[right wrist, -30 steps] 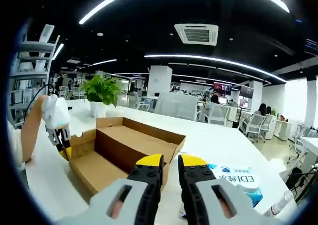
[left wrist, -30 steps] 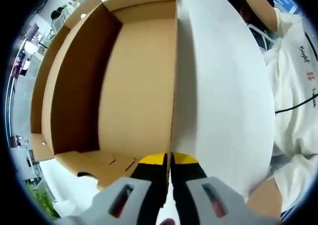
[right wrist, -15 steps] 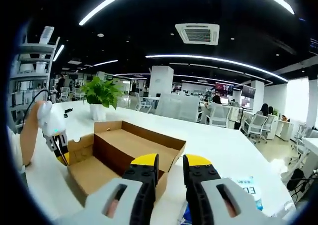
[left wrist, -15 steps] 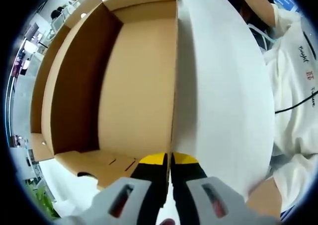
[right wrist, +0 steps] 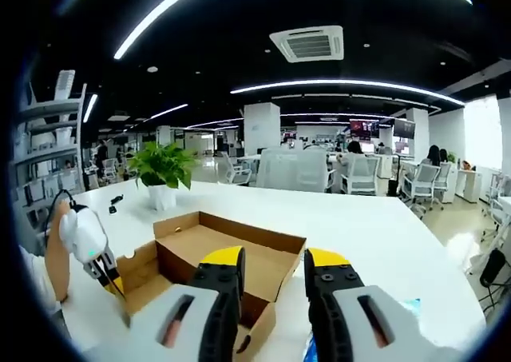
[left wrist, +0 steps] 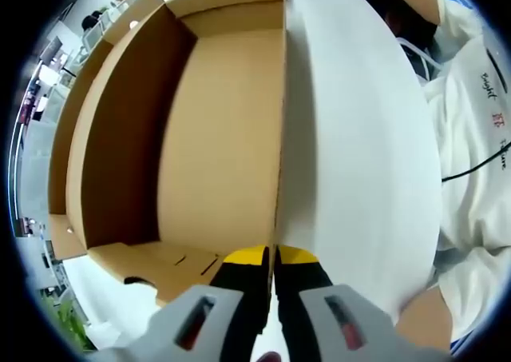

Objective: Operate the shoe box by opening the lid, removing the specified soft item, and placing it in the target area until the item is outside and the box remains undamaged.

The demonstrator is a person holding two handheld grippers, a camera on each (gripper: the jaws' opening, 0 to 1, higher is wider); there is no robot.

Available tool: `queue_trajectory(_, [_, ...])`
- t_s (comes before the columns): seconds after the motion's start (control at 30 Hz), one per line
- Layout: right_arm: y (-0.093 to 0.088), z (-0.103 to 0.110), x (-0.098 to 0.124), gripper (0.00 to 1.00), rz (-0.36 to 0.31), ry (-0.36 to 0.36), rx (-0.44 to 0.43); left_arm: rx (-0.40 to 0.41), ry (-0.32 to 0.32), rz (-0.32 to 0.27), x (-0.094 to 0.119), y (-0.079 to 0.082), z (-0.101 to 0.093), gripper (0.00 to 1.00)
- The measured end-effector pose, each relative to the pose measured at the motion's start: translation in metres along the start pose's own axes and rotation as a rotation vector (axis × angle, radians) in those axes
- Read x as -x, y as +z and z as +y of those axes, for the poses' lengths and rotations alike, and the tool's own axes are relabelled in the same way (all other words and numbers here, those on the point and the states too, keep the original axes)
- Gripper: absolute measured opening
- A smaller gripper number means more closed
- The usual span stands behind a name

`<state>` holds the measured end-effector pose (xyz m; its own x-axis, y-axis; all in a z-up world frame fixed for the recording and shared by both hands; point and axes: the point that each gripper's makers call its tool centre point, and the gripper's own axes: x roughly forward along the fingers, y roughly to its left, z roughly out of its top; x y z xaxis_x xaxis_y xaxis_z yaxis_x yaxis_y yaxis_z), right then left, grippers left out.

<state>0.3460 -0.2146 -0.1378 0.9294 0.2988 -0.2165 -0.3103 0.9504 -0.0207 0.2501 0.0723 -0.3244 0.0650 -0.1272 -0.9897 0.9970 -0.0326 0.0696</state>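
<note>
The shoe box [right wrist: 227, 254] is sitting open on a white table [right wrist: 375, 230], seen from the right gripper view as a brown cardboard tray with its lid [right wrist: 132, 270] folded out toward the near left side. In the left gripper view the same box [left wrist: 215, 138] is showing its bare brown inside, with one long wall [left wrist: 120, 130] rising on the left and a thin cardboard edge [left wrist: 281, 122] running straight up the middle of the picture. No soft item is showing inside the box in either view.

The left gripper [left wrist: 273, 254] is pinching that thin cardboard edge at its near end, its yellow-tipped jaws pressed together with the panel between them. In the right gripper view it [right wrist: 114, 284] is appearing at the left, gripping the box's near left corner, held by a person's arm [right wrist: 56, 250].

The right gripper [right wrist: 273, 258] is hovering above and just short of the box, its jaws standing apart with a clear gap between the yellow tips and nothing held between them.

To the right of the cardboard edge in the left gripper view, a white surface [left wrist: 359, 154] is spreading out, and beyond it a person's white shirt [left wrist: 479, 138] with small lettering is showing.

A potted green plant [right wrist: 162, 174] is standing on the table behind the box. A blue and white packet [right wrist: 411, 310] is lying at the lower right, near the right gripper. Office chairs [right wrist: 359, 178] and long ceiling lights [right wrist: 343, 86] are filling the room behind.
</note>
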Motion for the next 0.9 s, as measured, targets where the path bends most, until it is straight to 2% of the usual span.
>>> queue_trajectory(0.07, [0.001, -0.002, -0.007, 0.29, 0.006, -0.007, 0.018, 0.001, -0.001, -0.002, 0.0, 0.0, 0.0, 0.02])
queue_trajectory(0.13, [-0.003, -0.006, -0.016, 0.28, 0.092, -0.005, 0.058, 0.0, -0.001, 0.0, 0.0, 0.0, 0.0, 0.02])
queue_trajectory(0.2, [0.002, -0.012, -0.021, 0.28, 0.12, -0.029, 0.092, 0.001, -0.001, 0.002, 0.0, 0.0, 0.0, 0.02])
queue_trajectory(0.27, [0.013, -0.012, -0.021, 0.28, 0.108, -0.027, 0.11, -0.002, 0.003, 0.006, 0.0, 0.0, 0.0, 0.02])
queue_trajectory(0.33, [0.012, -0.011, -0.019, 0.27, 0.117, -0.028, 0.111, -0.002, 0.003, 0.006, 0.0, -0.001, 0.0, 0.02])
queue_trajectory(0.4, [0.007, -0.008, -0.021, 0.27, 0.119, -0.021, 0.103, -0.001, 0.003, 0.006, 0.001, -0.001, 0.0, 0.02])
queue_trajectory(0.43, [0.0, -0.006, -0.022, 0.27, 0.144, -0.016, 0.112, -0.001, 0.003, 0.005, 0.001, -0.001, 0.001, 0.02])
queue_trajectory(0.53, [-0.024, -0.004, -0.027, 0.24, 0.232, -0.019, 0.208, -0.002, 0.004, 0.006, 0.001, -0.001, 0.001, 0.03])
queue_trajectory(0.67, [-0.021, -0.004, -0.036, 0.29, 0.209, -0.073, 0.29, -0.002, 0.005, 0.005, 0.001, -0.001, 0.001, 0.03])
queue_trajectory(0.7, [-0.02, -0.001, -0.039, 0.3, 0.209, -0.068, 0.306, -0.001, 0.004, 0.005, 0.001, -0.001, 0.001, 0.03])
queue_trajectory(0.8, [-0.02, 0.0, -0.048, 0.31, 0.233, -0.066, 0.309, -0.002, 0.004, 0.006, 0.001, -0.001, 0.001, 0.03])
queue_trajectory(0.9, [-0.02, -0.002, -0.058, 0.31, 0.252, -0.046, 0.257, -0.002, 0.004, 0.007, 0.001, -0.001, 0.001, 0.03])
